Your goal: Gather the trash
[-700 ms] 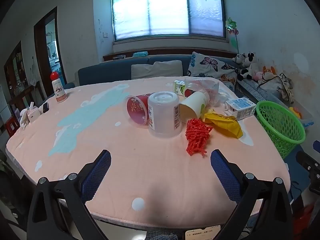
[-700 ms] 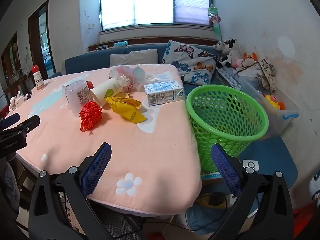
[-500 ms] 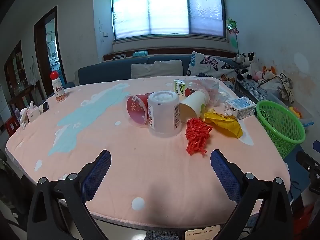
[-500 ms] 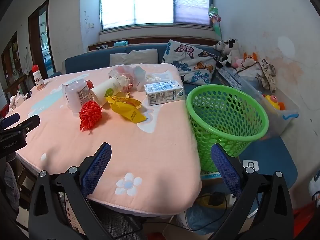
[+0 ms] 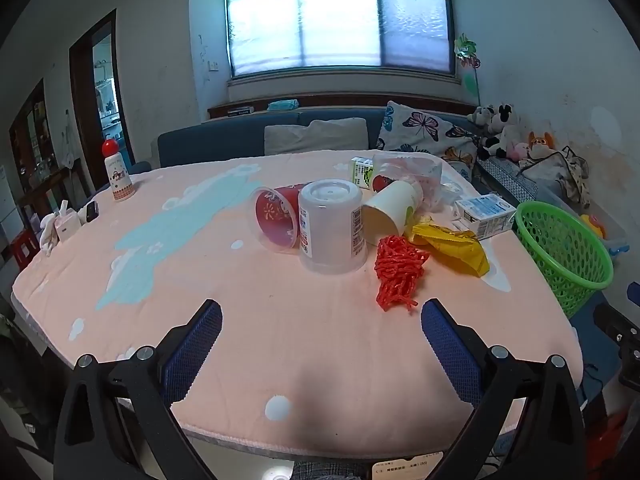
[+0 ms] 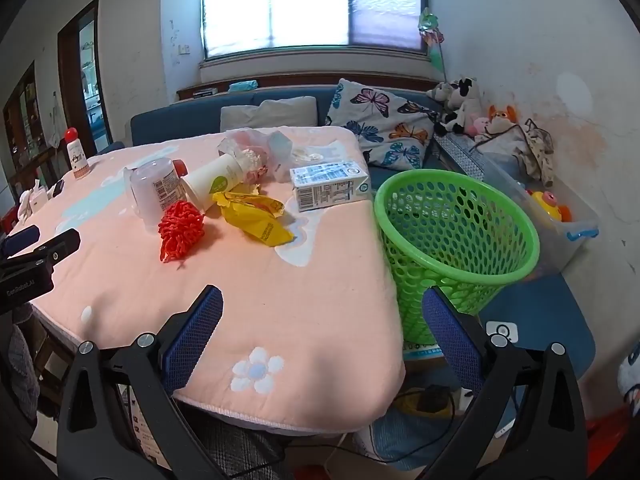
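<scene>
Trash, location: one cluster on the far right part of the table (image 5: 280,320), near the green basket (image 6: 456,216) that stands off the table's right edge.

Items in cluster:
- clear plastic tub (image 5: 332,228), upside down, labels on its side
- red cup (image 5: 276,216), on its side, touching the tub
- paper cup (image 5: 390,208), on its side, mouth toward the camera
- red mesh net (image 5: 398,272), loose, just beside the tub
- yellow wrapper (image 5: 452,244), crumpled, near the table edge
- milk carton (image 6: 328,186), lying flat, closest to the basket
- clear bag (image 6: 248,148) and a small green carton (image 5: 361,171) behind

Risks, judged:
- The lying cups are round; a glancing touch would likely roll them toward the table edge.
- The net is limp and open-weave; it may snag on a pad or drag the wrapper along.
- The basket looks light and sits below table level; a bump from the right tool could tip it, and a release made too early would drop an item on the floor.
- The items touch one another, so lifting one may disturb the rest.

Pose:
- Left tool (image 5: 320,340): jaws spread wide, holding nothing, low over the near table edge, aimed at the tub and net.
- Right tool (image 6: 322,320): jaws spread wide, holding nothing, over the near right corner, one finger in line with the basket.

Not trash, likely: red-capped bottle (image 5: 117,176), far left.
</scene>
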`<state>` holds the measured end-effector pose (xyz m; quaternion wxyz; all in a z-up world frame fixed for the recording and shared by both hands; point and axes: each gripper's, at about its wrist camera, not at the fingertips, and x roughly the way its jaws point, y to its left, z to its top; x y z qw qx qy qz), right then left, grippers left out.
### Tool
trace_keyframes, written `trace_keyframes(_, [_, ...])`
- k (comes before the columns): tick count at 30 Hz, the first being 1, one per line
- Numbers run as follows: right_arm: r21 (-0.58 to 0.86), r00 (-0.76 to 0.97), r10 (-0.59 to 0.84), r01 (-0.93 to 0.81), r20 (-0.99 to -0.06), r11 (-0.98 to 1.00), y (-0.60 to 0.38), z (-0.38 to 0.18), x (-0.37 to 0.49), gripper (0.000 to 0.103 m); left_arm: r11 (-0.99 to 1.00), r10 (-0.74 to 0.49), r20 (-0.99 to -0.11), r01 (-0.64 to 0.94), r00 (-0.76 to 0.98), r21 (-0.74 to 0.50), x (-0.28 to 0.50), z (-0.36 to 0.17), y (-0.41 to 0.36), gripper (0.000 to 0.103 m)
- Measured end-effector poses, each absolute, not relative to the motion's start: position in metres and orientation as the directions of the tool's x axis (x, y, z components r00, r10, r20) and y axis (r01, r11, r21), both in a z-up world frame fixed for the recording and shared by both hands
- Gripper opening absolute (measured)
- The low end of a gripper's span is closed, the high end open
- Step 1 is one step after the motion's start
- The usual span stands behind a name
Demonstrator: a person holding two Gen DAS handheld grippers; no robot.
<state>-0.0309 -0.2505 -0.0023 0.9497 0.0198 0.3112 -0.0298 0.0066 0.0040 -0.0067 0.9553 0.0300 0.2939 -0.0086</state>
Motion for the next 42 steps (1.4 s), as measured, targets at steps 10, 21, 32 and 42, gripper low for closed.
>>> trace_keyframes(10, [0.012, 0.8, -0.042, 0.061, -0.598, 0.998, -0.245, -0.004, -0.025, 0.099, 0.998, -0.003, -0.566, 0.034, 0.824, 0.045, 0.007, -0.009, 0.003, 0.097])
trace_keyframes(21, [0.012, 0.8, -0.04, 0.059, -0.599, 0.998, -0.245, -0.005, -0.024, 0.099, 0.999, -0.001, -0.569, 0.03, 0.823, 0.042, 0.009, -0.01, 0.003, 0.097])
trace_keyframes(32, [0.012, 0.8, -0.038, 0.056, -0.599, 0.998, -0.244, -0.006, -0.021, 0.099, 0.999, 0.0, -0.573, 0.027, 0.82, 0.039, 0.011, -0.01, 0.005, 0.097])
trace_keyframes(42, [0.008, 0.796, -0.042, 0.059, -0.604, 0.998, -0.246, -0.006, -0.018, 0.099, 0.999, 0.001, -0.578, 0.028, 0.816, 0.042, 0.016, -0.01, 0.006, 0.097])
